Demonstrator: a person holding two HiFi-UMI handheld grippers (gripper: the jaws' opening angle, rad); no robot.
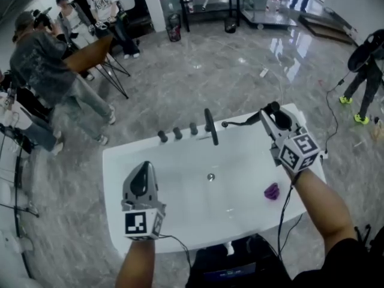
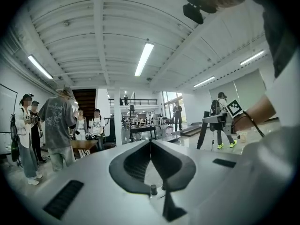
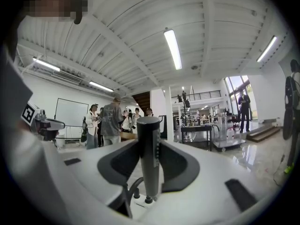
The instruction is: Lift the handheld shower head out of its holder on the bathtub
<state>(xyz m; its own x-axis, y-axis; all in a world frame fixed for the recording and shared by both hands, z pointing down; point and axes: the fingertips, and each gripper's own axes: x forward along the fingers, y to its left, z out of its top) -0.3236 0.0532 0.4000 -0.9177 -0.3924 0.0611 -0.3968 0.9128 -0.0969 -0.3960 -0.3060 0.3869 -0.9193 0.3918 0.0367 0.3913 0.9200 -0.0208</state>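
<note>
White bathtub (image 1: 117,161) seen from above in a large hall. The right gripper (image 1: 275,117) is raised over the tub's far right corner, its jaws pinching the slim grey handheld shower head (image 3: 149,149), which stands upright between them. A dark hose (image 1: 239,123) trails from it toward the spout (image 1: 210,126). The head appears clear of its holder, so the lift looks essentially done. The left gripper (image 1: 143,174) hovers empty over the near rim, jaws pressed together

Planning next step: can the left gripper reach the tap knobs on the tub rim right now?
Probably yes: the left gripper is empty, jaws shut, and nothing stands between it and the tap knobs.
</note>
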